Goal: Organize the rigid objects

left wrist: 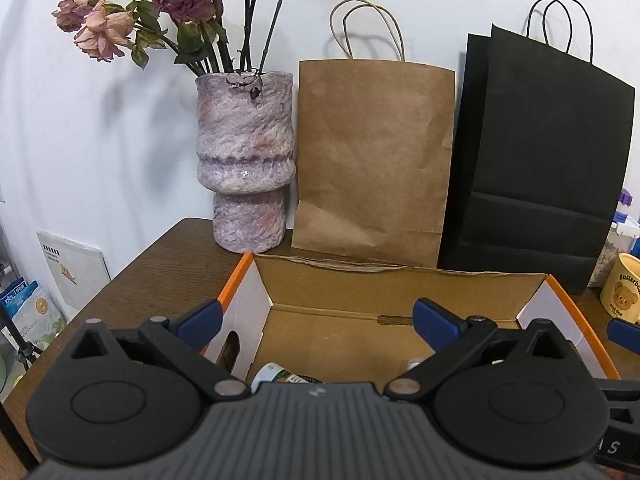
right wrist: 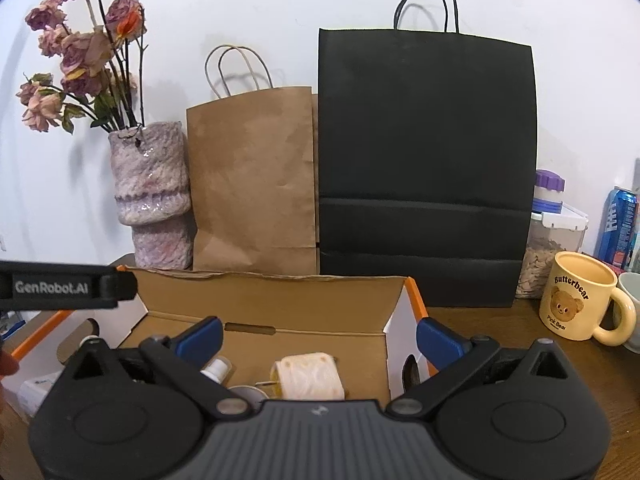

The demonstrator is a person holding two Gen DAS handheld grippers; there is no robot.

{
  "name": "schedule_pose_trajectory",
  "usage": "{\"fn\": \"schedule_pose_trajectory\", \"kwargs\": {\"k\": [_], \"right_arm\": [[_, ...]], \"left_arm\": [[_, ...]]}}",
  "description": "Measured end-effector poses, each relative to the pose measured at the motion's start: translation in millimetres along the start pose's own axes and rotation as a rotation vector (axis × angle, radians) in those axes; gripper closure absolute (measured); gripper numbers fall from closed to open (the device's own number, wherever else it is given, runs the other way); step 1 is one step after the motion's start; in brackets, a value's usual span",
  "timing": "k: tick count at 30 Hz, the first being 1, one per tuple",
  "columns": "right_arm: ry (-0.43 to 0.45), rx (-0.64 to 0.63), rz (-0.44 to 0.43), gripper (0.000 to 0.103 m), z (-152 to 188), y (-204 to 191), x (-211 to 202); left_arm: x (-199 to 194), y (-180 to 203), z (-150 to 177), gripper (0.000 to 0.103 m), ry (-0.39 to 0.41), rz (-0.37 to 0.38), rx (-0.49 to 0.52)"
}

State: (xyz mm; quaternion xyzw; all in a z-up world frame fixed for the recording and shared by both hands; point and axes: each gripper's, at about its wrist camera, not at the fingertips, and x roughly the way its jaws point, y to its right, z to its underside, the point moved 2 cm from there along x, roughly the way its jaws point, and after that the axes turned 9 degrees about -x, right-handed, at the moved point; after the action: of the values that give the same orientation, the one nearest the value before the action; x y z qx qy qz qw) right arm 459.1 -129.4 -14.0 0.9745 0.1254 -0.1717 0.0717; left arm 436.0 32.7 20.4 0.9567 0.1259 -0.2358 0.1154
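Note:
An open cardboard box (left wrist: 400, 280) with orange edges stands on the brown table; it also shows in the right wrist view (right wrist: 272, 296). Inside it lie a bottle with a white cap and green label (left wrist: 276, 374), a pale cream roll (right wrist: 308, 376), a small white bottle (right wrist: 218, 368) and a round lid (right wrist: 246, 394). My left gripper (left wrist: 318, 322) is open and empty above the box's near side. My right gripper (right wrist: 320, 338) is open and empty over the box's right part. The left gripper's body (right wrist: 60, 286) shows at the left of the right wrist view.
A mottled pink vase (left wrist: 246, 156) with dried roses, a brown paper bag (left wrist: 372, 160) and a black paper bag (left wrist: 536, 160) stand against the wall behind the box. A yellow bear mug (right wrist: 576, 300), a lidded jar (right wrist: 556, 236) and a blue can (right wrist: 618, 224) stand right.

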Motion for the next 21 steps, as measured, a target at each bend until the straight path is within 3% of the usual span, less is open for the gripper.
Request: {"fn": "schedule_pose_trajectory", "kwargs": {"k": [8, 21], "right_arm": [[0.009, 0.002, 0.006, 0.000, -2.7, 2.9, -9.7], [0.066, 0.005, 0.054, 0.000, -1.5, 17.1, -66.0]], "left_arm": [[-13.8, -6.5, -3.1, 0.000, 0.015, 0.008, -0.017], [-64.1, -25.5, 0.3, 0.000, 0.070, 0.033, 0.005]]}}
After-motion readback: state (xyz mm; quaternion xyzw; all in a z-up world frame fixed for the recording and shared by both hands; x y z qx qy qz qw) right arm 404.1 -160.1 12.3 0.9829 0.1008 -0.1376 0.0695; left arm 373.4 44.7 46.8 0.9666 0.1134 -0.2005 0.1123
